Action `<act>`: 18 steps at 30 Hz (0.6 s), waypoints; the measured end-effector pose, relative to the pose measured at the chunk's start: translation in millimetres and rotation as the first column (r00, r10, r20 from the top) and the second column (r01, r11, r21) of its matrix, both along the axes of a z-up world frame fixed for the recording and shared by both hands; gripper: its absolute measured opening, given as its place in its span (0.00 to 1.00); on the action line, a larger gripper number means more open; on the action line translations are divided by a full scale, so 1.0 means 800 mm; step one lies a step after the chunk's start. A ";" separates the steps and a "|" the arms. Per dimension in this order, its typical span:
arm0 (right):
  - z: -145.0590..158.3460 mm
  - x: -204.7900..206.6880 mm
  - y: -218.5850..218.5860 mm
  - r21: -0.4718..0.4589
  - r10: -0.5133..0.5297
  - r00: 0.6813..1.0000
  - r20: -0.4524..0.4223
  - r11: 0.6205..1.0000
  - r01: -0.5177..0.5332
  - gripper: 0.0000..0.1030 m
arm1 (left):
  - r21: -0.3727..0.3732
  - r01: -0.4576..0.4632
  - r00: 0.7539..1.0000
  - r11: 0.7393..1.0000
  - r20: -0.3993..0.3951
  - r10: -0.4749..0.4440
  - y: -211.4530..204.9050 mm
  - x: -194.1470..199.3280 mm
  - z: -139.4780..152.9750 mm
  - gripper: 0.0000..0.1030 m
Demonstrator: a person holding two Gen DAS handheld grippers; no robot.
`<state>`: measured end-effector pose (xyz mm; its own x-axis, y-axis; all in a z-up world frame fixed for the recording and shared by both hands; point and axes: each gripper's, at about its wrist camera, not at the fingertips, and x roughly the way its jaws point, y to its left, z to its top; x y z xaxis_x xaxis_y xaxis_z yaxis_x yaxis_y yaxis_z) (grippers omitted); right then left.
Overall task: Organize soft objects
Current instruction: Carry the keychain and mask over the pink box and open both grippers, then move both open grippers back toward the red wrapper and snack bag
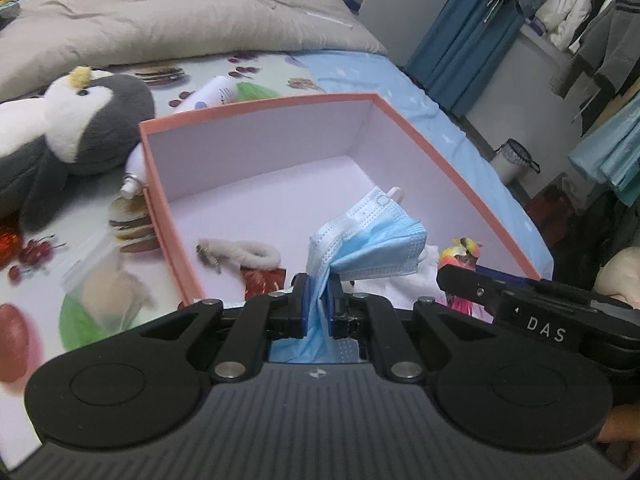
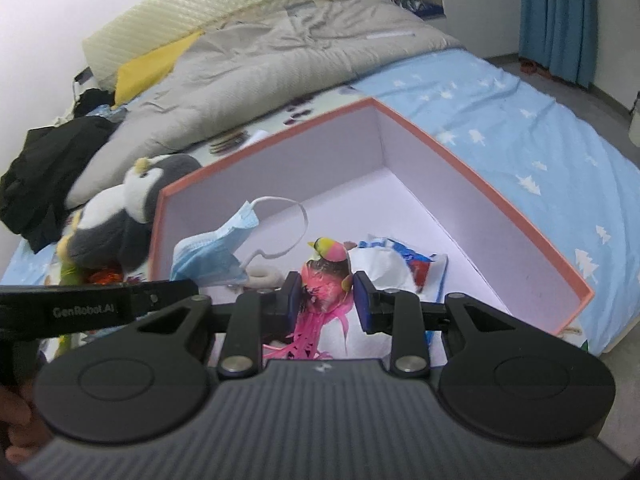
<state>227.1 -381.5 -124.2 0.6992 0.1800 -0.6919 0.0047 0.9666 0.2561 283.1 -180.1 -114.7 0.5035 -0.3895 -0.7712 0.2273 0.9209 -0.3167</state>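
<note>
My left gripper (image 1: 319,294) is shut on a crumpled blue face mask (image 1: 372,240), held over the near part of an open pink box (image 1: 256,102) with a white inside. The mask (image 2: 216,248) and its white ear loop also show in the right wrist view. My right gripper (image 2: 326,294) is shut on a small pink toy (image 2: 326,276) with a yellow and pink top and pink strands hanging below, also over the box (image 2: 480,168). Inside the box lie a white fluffy ring (image 1: 248,254), a red item (image 1: 264,280) and a white plastic bag (image 2: 384,264).
A grey and white plush penguin (image 1: 80,128) lies on the bed left of the box. A white tube (image 1: 214,94) lies behind the box and a clear pouch (image 1: 104,288) to its near left. A beige duvet (image 1: 180,12) covers the far bed. Clothes hang at right (image 1: 592,20).
</note>
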 end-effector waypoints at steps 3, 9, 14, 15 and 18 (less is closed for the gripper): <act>-0.012 0.016 -0.012 0.012 -0.024 0.999 -0.027 1.000 0.024 0.37 | 0.041 -0.008 1.000 0.999 -0.018 0.009 -0.010 0.023 -0.012 0.24; -0.024 0.028 -0.030 0.031 -0.059 0.996 -0.062 0.998 0.061 0.51 | 0.067 -0.014 1.000 0.998 -0.018 0.016 -0.014 0.041 -0.017 0.47; -0.013 0.016 -0.031 0.029 -0.048 0.998 -0.037 0.998 0.049 0.51 | 0.062 -0.018 1.000 0.998 0.013 0.017 -0.011 0.029 0.002 0.47; -0.010 0.011 -0.029 0.028 -0.046 0.998 -0.030 0.998 0.047 0.51 | 0.061 -0.017 1.000 0.998 0.019 0.016 -0.010 0.022 0.006 0.47; 0.003 -0.004 -0.026 0.037 -0.042 0.999 -0.008 0.998 0.042 0.51 | 0.059 -0.015 0.999 0.998 0.038 0.012 -0.004 0.000 0.021 0.47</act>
